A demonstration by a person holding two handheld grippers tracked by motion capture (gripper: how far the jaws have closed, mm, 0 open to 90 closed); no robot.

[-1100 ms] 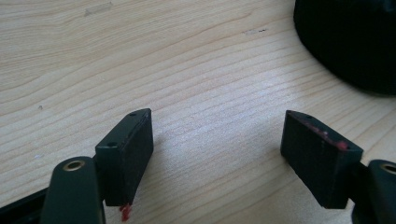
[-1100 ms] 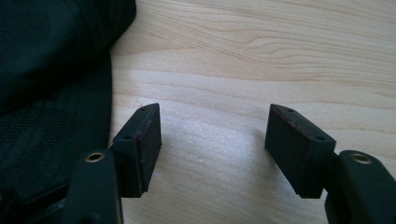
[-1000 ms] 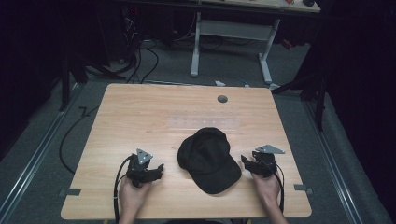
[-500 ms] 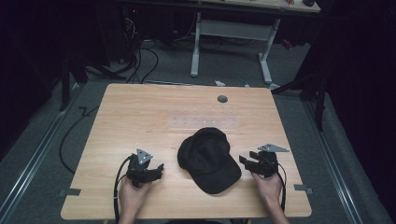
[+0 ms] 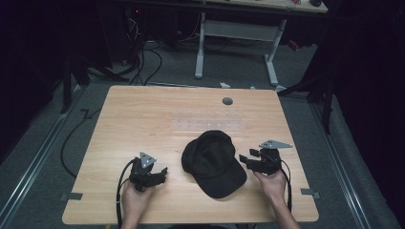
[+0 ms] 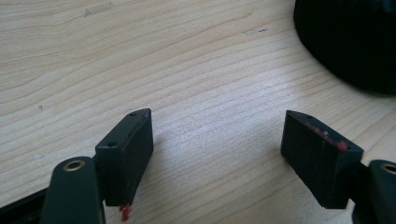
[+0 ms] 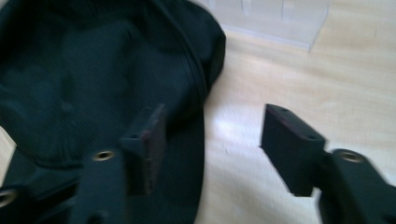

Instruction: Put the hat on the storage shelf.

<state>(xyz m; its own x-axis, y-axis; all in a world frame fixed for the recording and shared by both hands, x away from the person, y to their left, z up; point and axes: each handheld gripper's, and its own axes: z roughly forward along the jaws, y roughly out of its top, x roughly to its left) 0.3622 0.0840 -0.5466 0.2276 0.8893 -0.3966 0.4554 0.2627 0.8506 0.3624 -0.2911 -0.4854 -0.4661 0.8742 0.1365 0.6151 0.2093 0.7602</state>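
Item: black cap (image 5: 213, 162), one piece, laid crown-up on the pale wooden counter (image 5: 143, 119), toward the near edge and between the two grippers. The brim is pointed toward the near right corner; the crown is turned toward the far side.

Material, as judged: soft woven fabric, light in weight, the crown likely to collapse when pinched; the brim is expected to be stiffer and flatter. Little risk of breakage is seen; slipping of thin cloth between the fingers is the likelier fault.

Suggested hold, as judged: the brim edge, or the seam where brim meets crown, where a firm flat lip is offered.

Left gripper (image 5: 164, 171): rested on the counter just left of the cap, apart from it. In the left gripper view its fingers (image 6: 126, 151) are seen spread wide, nothing held, bare wood between them and the cap's edge at the upper right.

Right gripper (image 5: 244, 159): held just right of the cap. In the right gripper view its fingers (image 7: 292, 144) are parted and empty, one over the black fabric, the other over bare counter.

Also noted: a clear plastic piece (image 5: 207, 125) lying beyond the cap; a grey round grommet (image 5: 227, 101) near the far edge.
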